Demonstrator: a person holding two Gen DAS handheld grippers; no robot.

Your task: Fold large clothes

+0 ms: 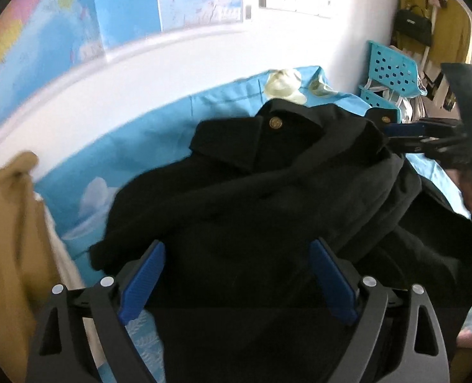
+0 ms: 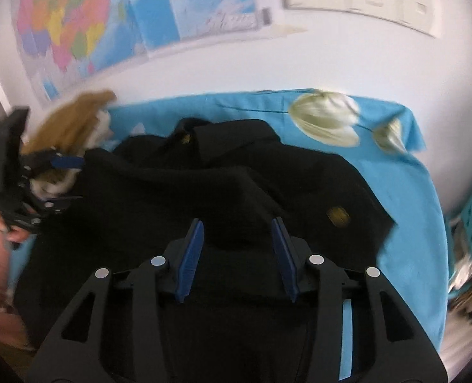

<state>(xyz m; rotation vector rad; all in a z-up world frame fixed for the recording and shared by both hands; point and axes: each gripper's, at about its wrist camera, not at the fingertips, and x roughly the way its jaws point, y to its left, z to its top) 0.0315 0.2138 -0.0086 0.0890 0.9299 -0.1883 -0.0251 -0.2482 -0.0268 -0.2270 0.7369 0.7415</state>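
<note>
A large black coat (image 1: 252,198) with gold buttons lies bunched on a blue floral sheet (image 1: 140,146); it also fills the right wrist view (image 2: 204,185). My left gripper (image 1: 237,249) is open, its blue pads (image 1: 146,274) spread wide over the coat's near edge. My right gripper (image 2: 237,226) is open above the coat's middle, pads (image 2: 191,255) apart, nothing between them. The right gripper also shows at the coat's right side in the left wrist view (image 1: 405,135). The left gripper shows at the coat's left edge in the right wrist view (image 2: 66,178).
A mustard garment (image 1: 9,239) lies at the bed's left; it also shows in the right wrist view (image 2: 73,121). Turquoise perforated baskets (image 1: 392,70) stand at the right. Maps hang on the white wall (image 2: 204,70). Yellow clothes and a black bag (image 1: 413,24) hang at far right.
</note>
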